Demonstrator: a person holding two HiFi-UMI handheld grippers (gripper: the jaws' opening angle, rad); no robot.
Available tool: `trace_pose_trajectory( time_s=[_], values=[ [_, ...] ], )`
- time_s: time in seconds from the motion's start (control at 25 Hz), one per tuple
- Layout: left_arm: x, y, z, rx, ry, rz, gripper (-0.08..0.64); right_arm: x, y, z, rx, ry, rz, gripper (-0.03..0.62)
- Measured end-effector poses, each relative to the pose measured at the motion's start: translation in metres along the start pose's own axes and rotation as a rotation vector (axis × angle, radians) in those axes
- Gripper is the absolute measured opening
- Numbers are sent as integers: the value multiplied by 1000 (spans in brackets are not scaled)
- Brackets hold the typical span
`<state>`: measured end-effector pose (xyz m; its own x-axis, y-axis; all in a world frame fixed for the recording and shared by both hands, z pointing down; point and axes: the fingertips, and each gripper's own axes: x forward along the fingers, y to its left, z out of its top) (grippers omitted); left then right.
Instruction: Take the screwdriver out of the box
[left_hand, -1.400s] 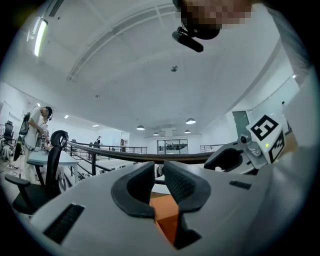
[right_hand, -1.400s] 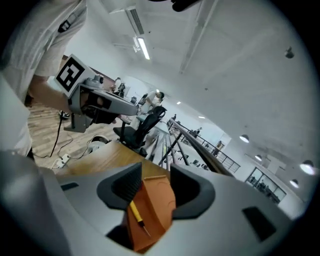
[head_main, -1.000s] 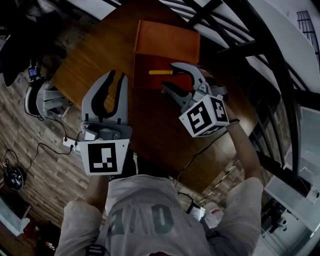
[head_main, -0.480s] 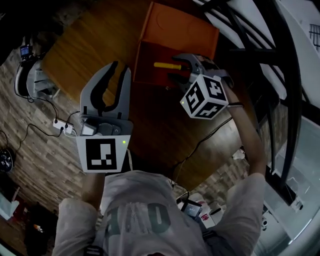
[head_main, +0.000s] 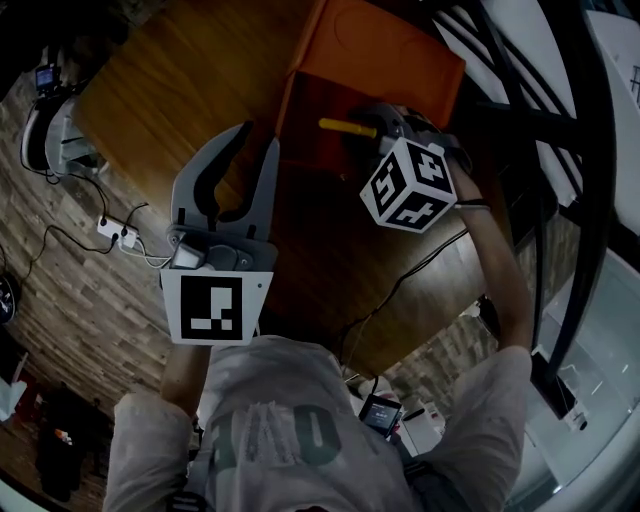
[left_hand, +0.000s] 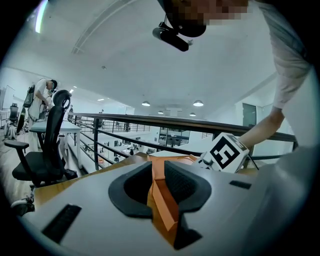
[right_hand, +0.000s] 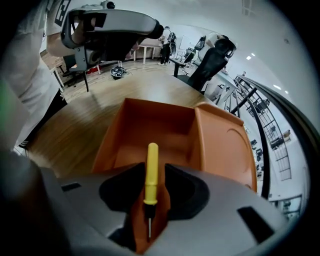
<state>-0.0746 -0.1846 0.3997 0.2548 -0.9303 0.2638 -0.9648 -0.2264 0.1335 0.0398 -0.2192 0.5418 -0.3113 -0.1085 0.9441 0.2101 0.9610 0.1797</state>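
Wooden table (head_main: 180, 90) is holding the open box (right_hand: 165, 125), screwdriver (right_hand: 151, 160) lying inside. Right gripper (right_hand: 150, 175) jaws, just closing, are straddling its handle, not yet pinching; centring before lifting is looking wise. Left gripper (head_main: 257, 137) is hovering wide, empty.

Dim head view, fisheye-warped edges

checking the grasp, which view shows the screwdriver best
Right gripper view: the screwdriver shows whole, handle to tip, lying in the box. Head view shows only its handle end; left gripper view shows none of it.
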Motion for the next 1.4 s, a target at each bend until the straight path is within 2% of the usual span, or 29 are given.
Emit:
trace_pose_trajectory(
  time_s=[0.32, 0.48, 0.84, 1.08, 1.4],
  values=[
    [2, 6, -6, -22, 7, 16, 72, 5, 4, -2, -34, 64, 24, 118],
    [0, 7, -11, -8, 22, 12, 72, 9, 5, -6, -40, 100, 16, 90],
    [-3, 15, -11, -14, 28, 26, 72, 11, 1, -7, 1, 130, 22, 77],
    [-11, 5, -5, 2, 8, 33, 72, 2, 3, -9, 10, 102, -28, 75],
    [-34, 2, 33, 34, -60, 45, 72, -50, -8, 36, 73, -29, -131, 74]
  ],
)
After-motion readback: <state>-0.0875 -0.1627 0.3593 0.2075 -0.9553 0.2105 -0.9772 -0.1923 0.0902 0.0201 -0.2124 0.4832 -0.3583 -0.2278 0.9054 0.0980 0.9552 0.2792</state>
